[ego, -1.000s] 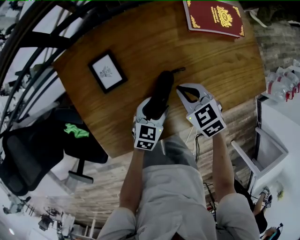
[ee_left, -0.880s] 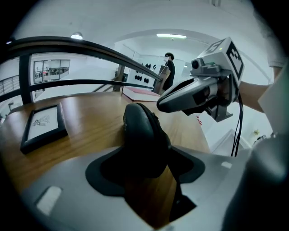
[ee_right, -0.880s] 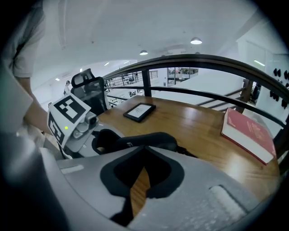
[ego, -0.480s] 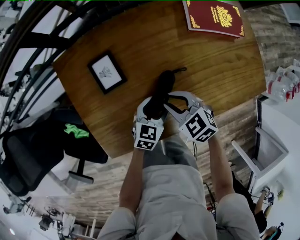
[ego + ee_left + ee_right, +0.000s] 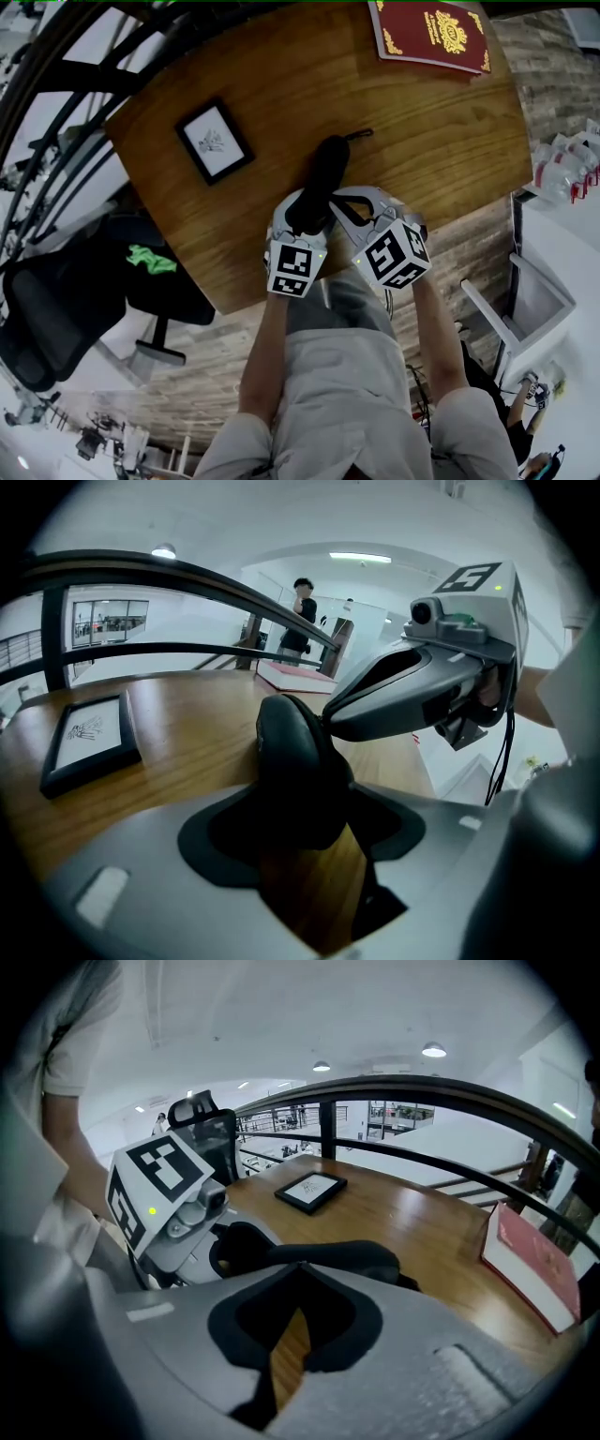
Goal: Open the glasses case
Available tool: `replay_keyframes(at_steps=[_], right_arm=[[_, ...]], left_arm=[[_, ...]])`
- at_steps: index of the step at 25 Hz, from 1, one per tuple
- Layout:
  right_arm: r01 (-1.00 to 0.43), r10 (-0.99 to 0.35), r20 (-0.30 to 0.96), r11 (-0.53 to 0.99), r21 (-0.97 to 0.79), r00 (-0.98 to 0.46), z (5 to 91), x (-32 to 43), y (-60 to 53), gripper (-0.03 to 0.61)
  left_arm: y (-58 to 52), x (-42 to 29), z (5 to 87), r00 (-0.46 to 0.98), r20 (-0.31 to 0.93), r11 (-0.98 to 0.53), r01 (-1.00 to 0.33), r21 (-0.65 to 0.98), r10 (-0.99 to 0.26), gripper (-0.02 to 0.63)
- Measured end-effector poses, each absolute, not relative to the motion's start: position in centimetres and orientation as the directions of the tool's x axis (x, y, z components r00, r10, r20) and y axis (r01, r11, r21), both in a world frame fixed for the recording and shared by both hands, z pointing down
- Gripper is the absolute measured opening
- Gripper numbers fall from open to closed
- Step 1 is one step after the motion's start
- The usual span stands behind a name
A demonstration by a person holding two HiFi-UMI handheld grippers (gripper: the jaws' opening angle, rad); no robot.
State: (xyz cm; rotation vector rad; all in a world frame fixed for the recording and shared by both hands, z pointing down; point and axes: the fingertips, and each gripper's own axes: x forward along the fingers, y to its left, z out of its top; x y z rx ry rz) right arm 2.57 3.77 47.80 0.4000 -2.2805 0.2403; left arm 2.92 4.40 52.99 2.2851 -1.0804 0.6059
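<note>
A black glasses case (image 5: 323, 173) lies closed on the wooden table (image 5: 441, 141), its long axis pointing away from me. My left gripper (image 5: 305, 208) is shut on the case's near end, one finger on each side, and the case (image 5: 291, 752) fills the gap between its pads. My right gripper (image 5: 336, 200) comes in from the right. Its jaws have just been closing and now meet tip to tip (image 5: 300, 1267) against the side of the case (image 5: 347, 1258). I cannot tell whether anything thin is pinched between them.
A small black-framed picture (image 5: 216, 142) lies left of the case. A dark red book with gold print (image 5: 433, 33) sits at the far right corner. A black office chair (image 5: 56, 309) and a curved black railing stand left of the table.
The right gripper moved left from beside the case up against its right side; its jaws stood apart half a second ago and are now together. The left gripper and the case have not moved.
</note>
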Motion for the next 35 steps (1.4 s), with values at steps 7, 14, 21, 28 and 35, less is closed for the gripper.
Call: replay_keyframes(at_steps=[7, 14, 21, 28, 35], right_arm=[[-0.389, -0.255, 0.753, 0.921, -0.001, -0.606, 47.6, 2.7, 3.3, 0.006], [-0.403, -0.254, 0.758, 0.915, -0.013, -0.601, 47.7, 2.8, 3.1, 0.005], [-0.419, -0.261, 0.765, 0.908, -0.012, -0.588, 47.8, 3.0, 2.6, 0.005], [-0.444, -0.282, 0.769, 0.896, -0.003, -0.574, 47.9, 3.5, 1.4, 0.005], [-0.466, -0.298, 0.778, 0.885, 0.008, -0.553, 48.1, 4.0, 0.2, 0.005]], left_arm=[[4.2, 2.8, 52.6, 0.582, 0.586, -0.540, -0.797, 0.272, -0.563, 0.298], [4.2, 2.7, 52.7, 0.583, 0.588, -0.542, -0.795, 0.271, -0.561, 0.295], [4.5, 2.8, 53.0, 0.583, 0.594, -0.547, -0.793, 0.268, -0.554, 0.295], [4.9, 2.9, 53.2, 0.582, 0.601, -0.548, -0.793, 0.267, -0.549, 0.295], [5.3, 2.9, 53.3, 0.584, 0.605, -0.553, -0.789, 0.268, -0.541, 0.295]])
